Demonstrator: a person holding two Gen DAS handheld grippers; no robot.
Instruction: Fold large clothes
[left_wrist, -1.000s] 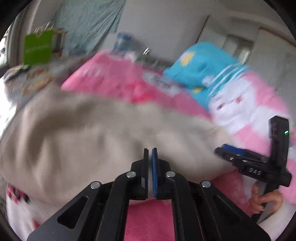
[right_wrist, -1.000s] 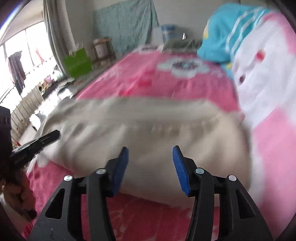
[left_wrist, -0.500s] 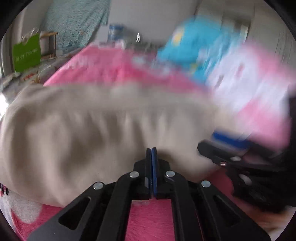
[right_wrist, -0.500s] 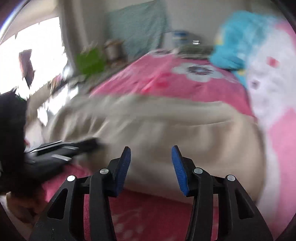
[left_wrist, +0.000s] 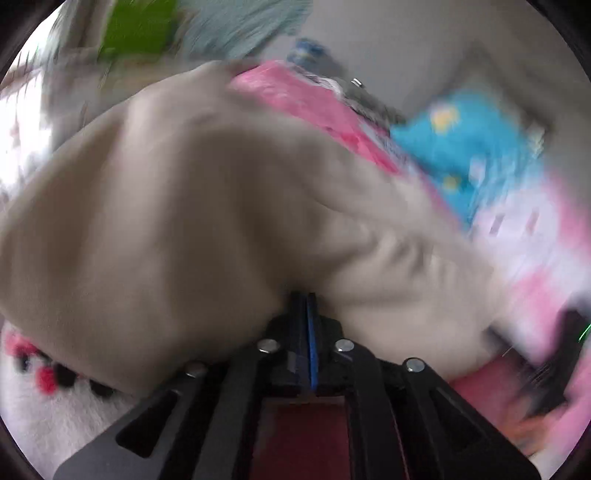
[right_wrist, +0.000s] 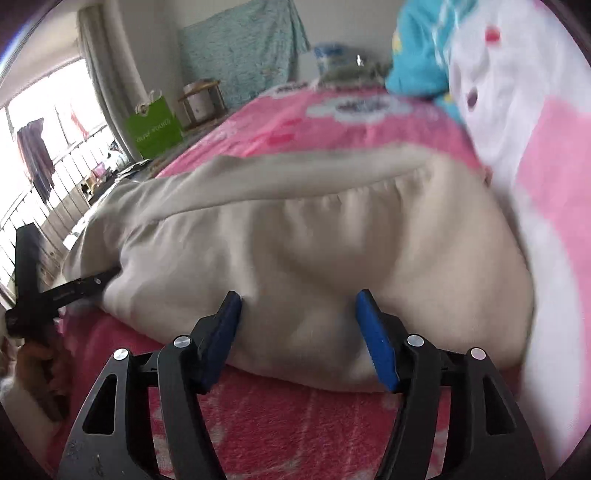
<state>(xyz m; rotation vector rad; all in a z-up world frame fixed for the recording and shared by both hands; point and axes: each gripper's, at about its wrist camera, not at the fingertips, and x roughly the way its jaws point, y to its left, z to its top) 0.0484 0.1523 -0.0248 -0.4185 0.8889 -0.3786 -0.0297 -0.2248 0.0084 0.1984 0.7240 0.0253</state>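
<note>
A large beige garment (right_wrist: 314, 236) lies across a pink bed cover (right_wrist: 332, 122). In the left wrist view my left gripper (left_wrist: 307, 299) is shut on the near edge of the beige garment (left_wrist: 177, 221), which is lifted and bunched in front of the camera. The view is blurred. My right gripper (right_wrist: 297, 306) is open, its blue pads either side of the garment's near fold. The left gripper also shows in the right wrist view (right_wrist: 79, 286) at the garment's left end.
A blue pillow (right_wrist: 417, 55) and a pink-and-white plush blanket (right_wrist: 524, 155) lie on the right of the bed. A green bag (right_wrist: 155, 129) and a small stool (right_wrist: 203, 99) stand beside the bed at the back left, near a window.
My left gripper has lifted the garment's edge, so the cloth now fills its view. My right gripper has moved forward until its open pads flank the garment's near fold.
</note>
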